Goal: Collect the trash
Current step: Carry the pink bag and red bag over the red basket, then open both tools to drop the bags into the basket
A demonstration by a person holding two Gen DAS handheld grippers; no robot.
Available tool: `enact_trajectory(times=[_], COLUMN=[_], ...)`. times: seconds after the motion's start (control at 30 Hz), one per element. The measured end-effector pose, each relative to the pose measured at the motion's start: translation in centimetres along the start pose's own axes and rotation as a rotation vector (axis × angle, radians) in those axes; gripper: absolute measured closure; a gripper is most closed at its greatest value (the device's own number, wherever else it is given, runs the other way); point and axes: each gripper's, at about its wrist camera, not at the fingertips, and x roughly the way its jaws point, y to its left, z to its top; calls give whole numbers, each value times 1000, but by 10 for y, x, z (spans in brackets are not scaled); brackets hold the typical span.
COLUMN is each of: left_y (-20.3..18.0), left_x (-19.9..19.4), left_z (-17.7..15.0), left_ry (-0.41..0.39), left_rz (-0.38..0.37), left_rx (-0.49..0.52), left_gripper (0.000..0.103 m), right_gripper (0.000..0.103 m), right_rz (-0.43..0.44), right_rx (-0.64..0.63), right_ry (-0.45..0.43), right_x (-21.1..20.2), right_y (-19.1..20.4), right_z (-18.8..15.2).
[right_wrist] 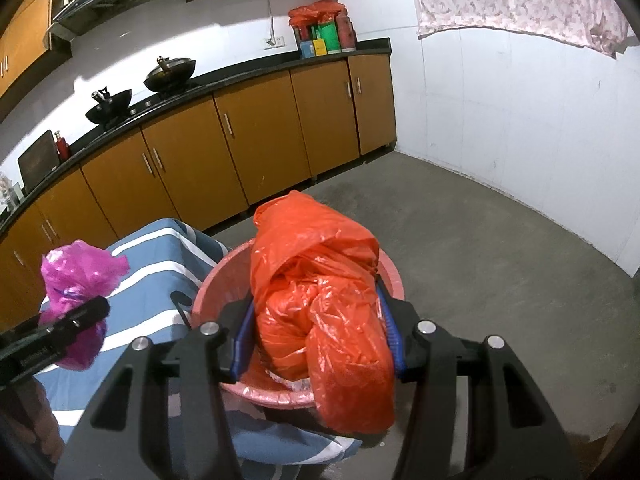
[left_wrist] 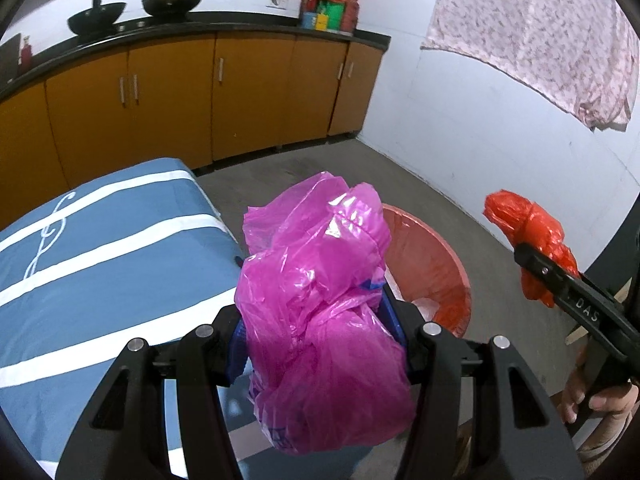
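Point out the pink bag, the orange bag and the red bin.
pink bag (left_wrist: 320, 292), left wrist view, crumpled middle between the fingers.
orange bag (right_wrist: 320, 300), right wrist view, bunched middle.
red bin (left_wrist: 432, 256), left wrist view, inner wall below the rim.

From my left camera, the pink bag (left_wrist: 320, 312) covered the blue pads gripping it and hid the near side of the red bin (left_wrist: 436, 264), so I couldn't see what lay inside. On the right camera the orange bag (right_wrist: 320, 304) likewise blocked most of the bin's mouth. The person's hand (left_wrist: 600, 404) was cut off at the frame's edge, and the boxes on the counter (right_wrist: 324, 42) were too small to read.
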Motion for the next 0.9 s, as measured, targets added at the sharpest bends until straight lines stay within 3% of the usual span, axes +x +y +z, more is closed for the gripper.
enact_trajectory(times=[0.47, 0.8, 0.9], left_y=[-31, -32, -37], left_x=[53, 79, 87], left_z=[6, 6, 8], left_ry=[54, 94, 101], left_rz=[-35, -76, -84], left_rx=[124, 148, 159], left_gripper=[47, 47, 42], right_gripper=[52, 50, 46], right_rz=[-16, 2, 22], right_rx=[19, 44, 66], right_ry=[-4, -24, -35], right_x=[35, 53, 59], right_y=[-8, -10, -12], right_z=[6, 22, 29])
